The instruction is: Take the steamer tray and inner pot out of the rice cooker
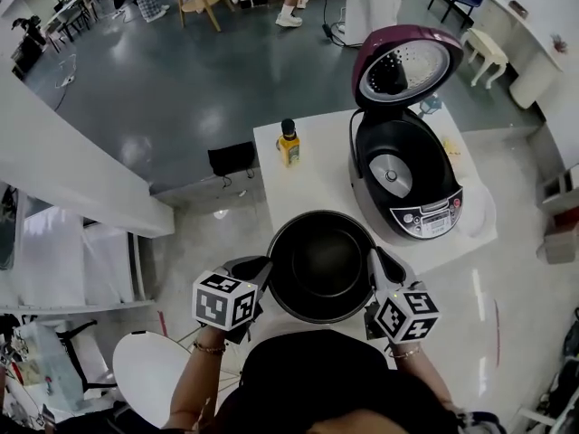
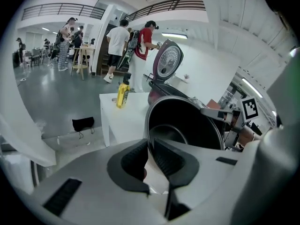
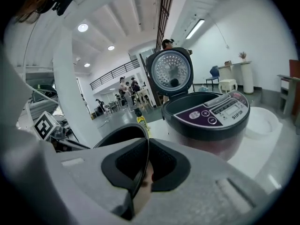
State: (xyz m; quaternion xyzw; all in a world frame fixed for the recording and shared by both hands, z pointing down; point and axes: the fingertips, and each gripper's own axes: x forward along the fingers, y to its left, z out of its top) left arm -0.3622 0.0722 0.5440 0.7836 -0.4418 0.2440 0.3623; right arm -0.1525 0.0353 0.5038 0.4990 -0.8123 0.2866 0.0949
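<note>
At the near end of a white table (image 1: 308, 179), a black inner pot (image 1: 321, 265) is held between two grippers. Left gripper (image 1: 269, 268) pinches the pot's left rim; right gripper (image 1: 373, 259) pinches the right rim, each with jaws nearly closed on the thin wall. Whether the pot rests on the table is unclear. Behind it stands the cooker (image 1: 407, 179), lid up and empty. A yellow bottle (image 1: 289, 145) stands to its left.
</note>
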